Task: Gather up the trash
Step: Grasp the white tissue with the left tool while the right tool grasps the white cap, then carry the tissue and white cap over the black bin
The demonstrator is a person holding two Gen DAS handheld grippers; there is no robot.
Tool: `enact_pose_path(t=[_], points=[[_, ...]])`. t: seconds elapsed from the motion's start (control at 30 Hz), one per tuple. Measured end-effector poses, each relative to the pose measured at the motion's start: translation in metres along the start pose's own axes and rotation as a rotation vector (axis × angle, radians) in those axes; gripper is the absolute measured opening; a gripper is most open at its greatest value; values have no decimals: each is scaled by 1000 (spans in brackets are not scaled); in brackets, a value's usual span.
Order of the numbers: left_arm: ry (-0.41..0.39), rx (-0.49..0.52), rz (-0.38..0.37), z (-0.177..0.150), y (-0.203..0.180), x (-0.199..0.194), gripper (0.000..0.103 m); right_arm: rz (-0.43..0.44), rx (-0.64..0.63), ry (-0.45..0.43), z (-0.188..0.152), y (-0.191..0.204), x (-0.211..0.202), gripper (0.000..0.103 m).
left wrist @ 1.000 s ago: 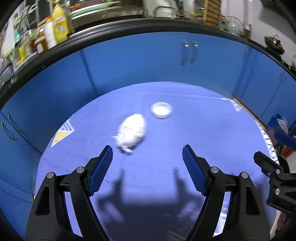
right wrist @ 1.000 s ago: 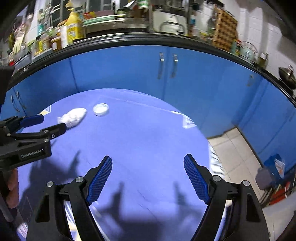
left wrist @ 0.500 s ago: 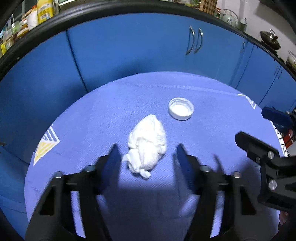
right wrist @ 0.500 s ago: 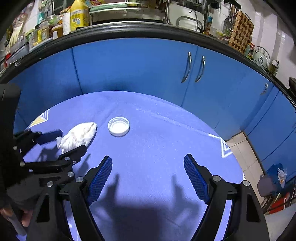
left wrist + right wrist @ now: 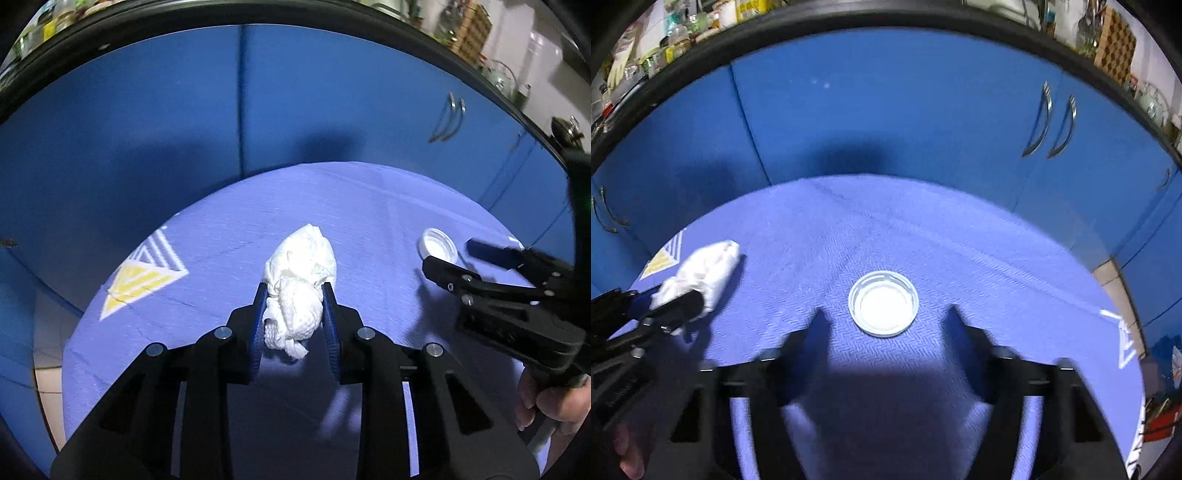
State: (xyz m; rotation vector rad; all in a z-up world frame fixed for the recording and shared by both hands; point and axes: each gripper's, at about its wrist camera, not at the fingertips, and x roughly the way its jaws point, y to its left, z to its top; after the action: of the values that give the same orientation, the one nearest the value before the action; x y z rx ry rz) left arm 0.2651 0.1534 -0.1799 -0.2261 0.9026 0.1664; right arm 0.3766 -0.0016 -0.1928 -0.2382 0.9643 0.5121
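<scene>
Now the left hand-held gripper [image 5: 293, 314] is closed on the crumpled tissue [image 5: 300, 284]; the white cap [image 5: 883, 308] lies straight ahead of the right hand-held gripper [image 5: 886, 343], between its wide-open fingers, on the tabletop [image 5: 923, 240].

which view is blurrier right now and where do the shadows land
Right wrist view: blurrier, the right gripper fingers smeared by motion, its dark shadow on the blue cloth below the white cap. Left wrist view: sharper on the left gripper and crumpled tissue, blur toward the edges; shadow falls on the cabinet doors.
</scene>
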Motion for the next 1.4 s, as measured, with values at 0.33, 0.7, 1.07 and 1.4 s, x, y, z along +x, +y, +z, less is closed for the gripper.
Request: enact_pose_path(t=[0.33,0.7,1.07,1.4], points=[[-3,18,-3,-6,-16,-8,29,-26,-45,-50,-20,-1,-30,38],[3,112,-50,-35,-72,-33,29,-51,-18,-94,-70,-15,-91,38],[-14,198,-81,-54,-152,-64,29,-102,57,-163,-127,-68,-163,38],[-5,322,-121,-84,-247,-78,29,-142,133,-208,-177,-128,-209,38]])
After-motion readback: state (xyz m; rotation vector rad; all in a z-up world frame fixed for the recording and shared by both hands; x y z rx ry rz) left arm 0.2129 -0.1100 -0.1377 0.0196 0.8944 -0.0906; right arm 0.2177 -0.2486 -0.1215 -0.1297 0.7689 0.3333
